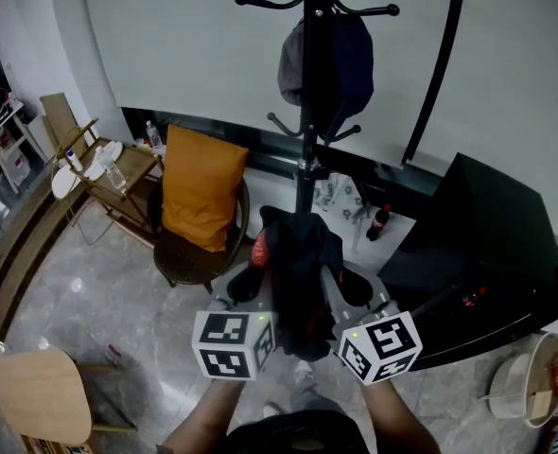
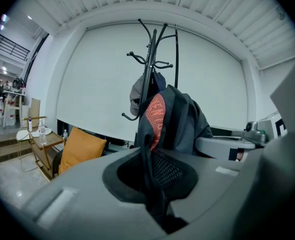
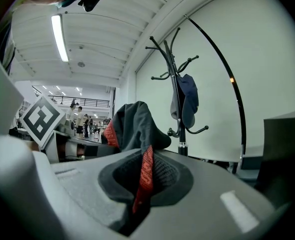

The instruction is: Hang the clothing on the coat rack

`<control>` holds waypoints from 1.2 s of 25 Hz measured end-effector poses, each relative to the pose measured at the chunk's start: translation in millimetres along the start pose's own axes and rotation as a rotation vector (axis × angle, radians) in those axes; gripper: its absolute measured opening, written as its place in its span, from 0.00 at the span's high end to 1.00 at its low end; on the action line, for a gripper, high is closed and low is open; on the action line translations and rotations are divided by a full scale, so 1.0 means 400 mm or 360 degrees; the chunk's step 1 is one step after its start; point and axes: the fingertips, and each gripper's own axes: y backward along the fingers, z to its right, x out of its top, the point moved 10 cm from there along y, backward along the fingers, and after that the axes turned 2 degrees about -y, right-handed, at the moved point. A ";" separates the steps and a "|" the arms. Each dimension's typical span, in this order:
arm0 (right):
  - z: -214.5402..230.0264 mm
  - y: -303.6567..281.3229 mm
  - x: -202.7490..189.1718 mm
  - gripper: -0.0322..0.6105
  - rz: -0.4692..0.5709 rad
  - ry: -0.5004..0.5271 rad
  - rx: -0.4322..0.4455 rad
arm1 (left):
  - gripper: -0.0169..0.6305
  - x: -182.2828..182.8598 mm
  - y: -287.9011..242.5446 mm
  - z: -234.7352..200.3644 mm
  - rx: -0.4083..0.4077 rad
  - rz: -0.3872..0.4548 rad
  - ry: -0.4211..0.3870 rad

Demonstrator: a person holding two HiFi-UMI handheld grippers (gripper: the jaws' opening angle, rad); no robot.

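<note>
The left gripper (image 1: 251, 287) and the right gripper (image 1: 355, 291) are moulded in smooth grey plastic, with dark mesh-textured hollows at the jaws. A cube (image 1: 234, 344) with black-and-white square markers and a small green light is mounted on each.

Held out side by side, the left hand-held gripper (image 1: 249, 291) and right hand-held gripper (image 1: 353, 296) each clamp the garment (image 1: 298, 268).

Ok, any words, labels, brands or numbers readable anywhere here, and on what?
No readable words or numbers in any view.
Marker cubes: black-and-white square patterns only, no letters.
Bottle on the floor: red label, too small to read.
Garment: red patterned panel, no legible print.
</note>
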 end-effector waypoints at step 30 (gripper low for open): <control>0.195 -0.210 0.033 0.91 0.0032 -0.0031 0.0067 | 0.93 0.069 -0.246 -0.041 0.0073 -0.0006 -0.0002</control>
